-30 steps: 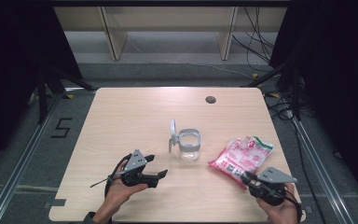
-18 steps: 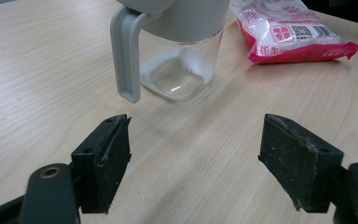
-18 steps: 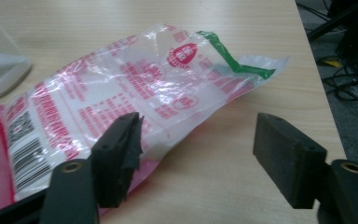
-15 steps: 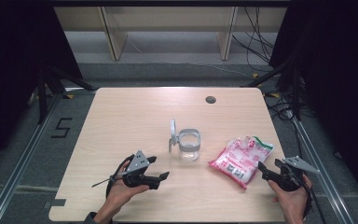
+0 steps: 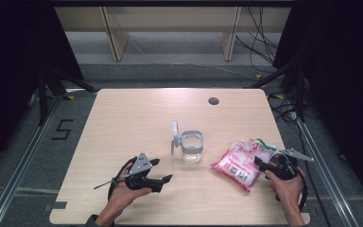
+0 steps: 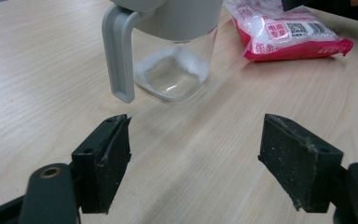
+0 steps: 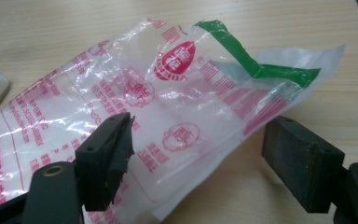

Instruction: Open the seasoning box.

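A clear jar point(image 5: 191, 147) with a grey handle and a raised grey lid stands at the table's middle. A pink-and-white plastic bag point(image 5: 242, 161) lies flat to its right. My left gripper point(image 5: 163, 170) rests open on the table in front of the jar; in the left gripper view the jar point(image 6: 177, 56) stands just beyond its empty jaws point(image 6: 198, 140). My right gripper point(image 5: 261, 166) sits at the bag's right side, and its jaws have just been opening. In the right gripper view the bag's crumpled, green-striped end point(image 7: 177, 102) lies between the wide jaws point(image 7: 196, 140), and the pads do not press on it.
The wooden table point(image 5: 137, 118) has a small dark round hole point(image 5: 213, 100) near its far right. Its right edge runs close beside my right hand. Metal rails and cables lie on the floor around the table, and shelving stands behind it.
The right hand has moved right and slightly away, from the bag's near corner to its right side, and its jaws have opened. The left hand, jar and bag stay put.
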`<state>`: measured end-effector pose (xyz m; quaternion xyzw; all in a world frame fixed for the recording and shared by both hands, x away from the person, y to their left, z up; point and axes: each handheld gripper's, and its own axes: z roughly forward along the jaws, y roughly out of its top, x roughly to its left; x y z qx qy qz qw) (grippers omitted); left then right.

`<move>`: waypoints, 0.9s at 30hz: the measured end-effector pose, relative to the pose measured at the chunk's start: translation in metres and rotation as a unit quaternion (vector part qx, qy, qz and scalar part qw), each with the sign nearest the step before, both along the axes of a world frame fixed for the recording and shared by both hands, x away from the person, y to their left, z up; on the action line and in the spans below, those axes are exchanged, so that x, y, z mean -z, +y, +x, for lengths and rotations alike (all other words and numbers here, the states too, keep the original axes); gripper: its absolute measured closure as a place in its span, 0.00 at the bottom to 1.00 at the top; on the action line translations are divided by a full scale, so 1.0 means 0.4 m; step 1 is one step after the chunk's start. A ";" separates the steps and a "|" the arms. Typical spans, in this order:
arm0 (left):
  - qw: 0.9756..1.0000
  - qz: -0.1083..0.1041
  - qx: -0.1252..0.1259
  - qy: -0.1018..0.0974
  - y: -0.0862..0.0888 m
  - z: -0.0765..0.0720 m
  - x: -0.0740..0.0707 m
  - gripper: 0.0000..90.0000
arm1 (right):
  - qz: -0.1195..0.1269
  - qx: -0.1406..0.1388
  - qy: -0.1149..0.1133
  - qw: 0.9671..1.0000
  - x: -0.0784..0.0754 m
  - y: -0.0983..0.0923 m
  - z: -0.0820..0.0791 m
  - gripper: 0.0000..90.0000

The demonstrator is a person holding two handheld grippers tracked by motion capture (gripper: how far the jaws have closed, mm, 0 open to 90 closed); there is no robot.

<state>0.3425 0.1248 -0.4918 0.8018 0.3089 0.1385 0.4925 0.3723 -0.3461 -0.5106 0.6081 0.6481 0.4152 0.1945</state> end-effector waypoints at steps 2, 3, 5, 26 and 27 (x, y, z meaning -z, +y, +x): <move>1.000 -0.001 0.002 -0.002 0.001 0.003 0.000 0.27 | -0.015 -0.002 -0.002 1.000 0.002 -0.001 0.010 0.31; 1.000 -0.001 0.003 -0.002 0.001 0.003 0.000 0.27 | -0.020 -0.004 0.001 1.000 0.003 -0.002 0.014 0.32; 1.000 -0.001 0.001 0.001 -0.001 0.001 0.002 0.27 | 0.000 -0.002 0.008 1.000 0.007 0.001 0.021 0.37; 1.000 -0.005 0.006 0.001 -0.008 0.002 0.006 0.27 | 0.013 0.008 0.010 1.000 0.014 0.004 0.070 0.87; 1.000 0.004 0.010 -0.001 -0.008 0.003 0.006 0.27 | 0.008 0.008 0.011 1.000 0.013 0.005 0.071 0.91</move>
